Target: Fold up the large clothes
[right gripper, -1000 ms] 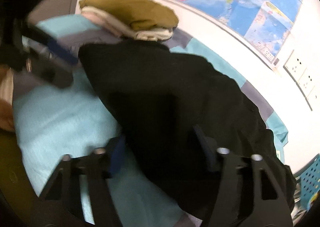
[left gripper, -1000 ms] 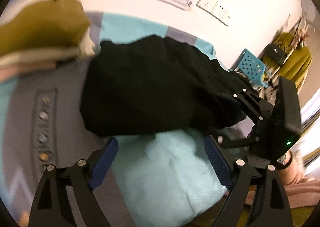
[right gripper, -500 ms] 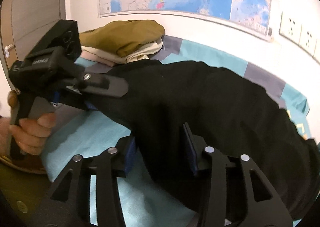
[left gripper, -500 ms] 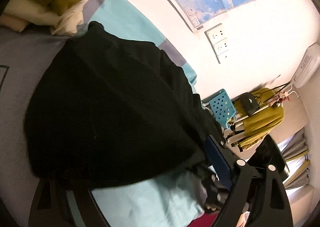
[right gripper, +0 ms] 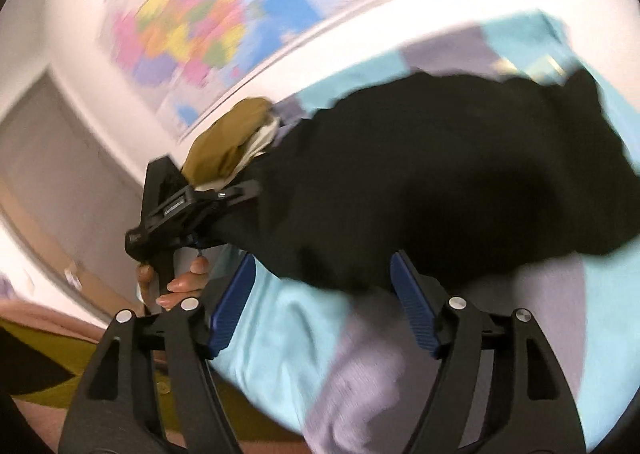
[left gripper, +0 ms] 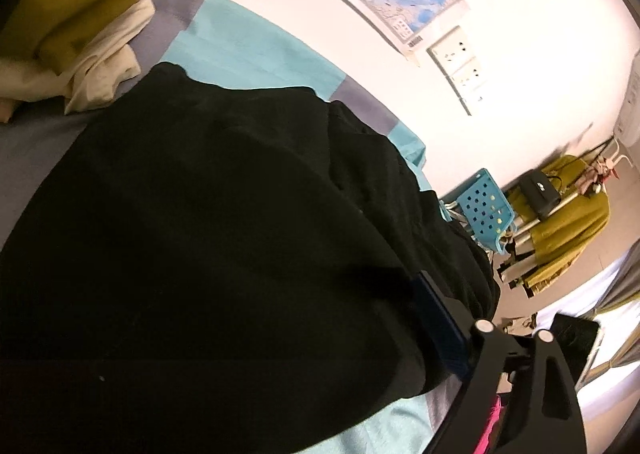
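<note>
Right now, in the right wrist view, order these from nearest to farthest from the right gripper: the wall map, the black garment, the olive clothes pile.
1. black garment, just ahead of the right gripper
2. olive clothes pile, beyond, upper left
3. wall map, on the wall behind

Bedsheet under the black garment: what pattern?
Bedsheet: teal and grey-lavender blocks, clearest in right wrist view.
</note>
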`<state>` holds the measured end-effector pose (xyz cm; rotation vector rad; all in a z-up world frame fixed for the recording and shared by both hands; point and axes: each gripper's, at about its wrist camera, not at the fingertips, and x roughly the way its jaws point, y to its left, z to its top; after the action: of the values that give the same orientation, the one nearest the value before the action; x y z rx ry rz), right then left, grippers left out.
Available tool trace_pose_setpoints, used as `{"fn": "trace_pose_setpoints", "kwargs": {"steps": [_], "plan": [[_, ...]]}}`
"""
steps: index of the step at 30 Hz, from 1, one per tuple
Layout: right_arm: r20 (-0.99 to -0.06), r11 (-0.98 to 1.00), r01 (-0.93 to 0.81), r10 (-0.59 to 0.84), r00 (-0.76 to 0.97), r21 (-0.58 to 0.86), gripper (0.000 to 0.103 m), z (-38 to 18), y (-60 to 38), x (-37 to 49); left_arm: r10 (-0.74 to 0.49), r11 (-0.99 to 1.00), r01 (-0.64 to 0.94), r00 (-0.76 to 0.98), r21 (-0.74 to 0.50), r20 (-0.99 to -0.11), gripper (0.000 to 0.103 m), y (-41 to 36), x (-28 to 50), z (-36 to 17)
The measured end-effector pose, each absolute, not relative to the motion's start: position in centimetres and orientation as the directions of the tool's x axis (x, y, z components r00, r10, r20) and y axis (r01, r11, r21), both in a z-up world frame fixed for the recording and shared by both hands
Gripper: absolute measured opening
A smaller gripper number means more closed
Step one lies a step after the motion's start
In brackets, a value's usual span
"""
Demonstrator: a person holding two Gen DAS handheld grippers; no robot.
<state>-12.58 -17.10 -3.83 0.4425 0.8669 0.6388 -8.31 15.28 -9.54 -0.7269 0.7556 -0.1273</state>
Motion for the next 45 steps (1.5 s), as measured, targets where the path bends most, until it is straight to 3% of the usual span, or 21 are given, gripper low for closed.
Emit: {"fn": "trace_pose_setpoints", "kwargs": {"steps": [6, 14, 26, 28, 30, 33, 39, 41, 45], "plan": [[-0.542, 0.711, -0.121, 0.624, 0.563, 0.693, 0.078, -5.9, -22.1, -12.8, -0.311, 0.772, -0.214, 0.695, -0.599, -0.648, 0.066, 15.5, -7.7, -9.3], [-0.557, 0.721, 0.029, 0.508, 0.657, 0.693, 0.081, -7.2, -23.3, -10.0, -0.294, 0.795, -0.219, 0.677, -0.566, -0.674, 0.065, 15.4, -7.5, -9.2], [-0.577, 0.782, 0.028, 0.434, 0.692, 0.622, 0.083, -8.0, -20.4, -5.0, -0.217, 0.837, -0.247, 0.668, -0.488, -0.712, 0.071, 14.2, -6.8, -8.8], [-0.582, 0.786, 0.024, 0.436, 0.686, 0.618, 0.078, -8.1, -20.3, -4.7, -0.205, 0.844, -0.246, 0.672, -0.476, -0.712, 0.074, 14.1, -6.6, -8.8], [-0.589, 0.79, 0.028, 0.433, 0.682, 0.613, 0.067, -8.2, -20.4, -4.4, -0.209, 0.848, -0.232, 0.68, -0.476, -0.703, 0.084, 13.9, -6.5, -8.8], [-0.586, 0.78, 0.025, 0.448, 0.675, 0.625, 0.06, -8.4, -20.7, -4.3, -0.2, 0.863, -0.215, 0.686, -0.458, -0.7, 0.087, 13.5, -6.3, -8.8], [-0.582, 0.778, 0.018, 0.455, 0.674, 0.629, 0.058, -8.5, -20.7, -4.1, -0.201, 0.863, -0.207, 0.697, -0.461, -0.688, 0.093, 13.3, -5.6, -8.9], [-0.582, 0.778, 0.015, 0.457, 0.672, 0.628, 0.058, -8.5, -20.7, -4.0, -0.19, 0.865, -0.214, 0.697, -0.454, -0.691, 0.088, 13.4, -5.4, -8.8], [-0.58, 0.776, 0.013, 0.46, 0.672, 0.631, 0.058, -8.5, -20.6, -3.9, -0.156, 0.86, -0.261, 0.683, -0.438, -0.713, 0.062, 13.9, -5.5, -8.7]]}}
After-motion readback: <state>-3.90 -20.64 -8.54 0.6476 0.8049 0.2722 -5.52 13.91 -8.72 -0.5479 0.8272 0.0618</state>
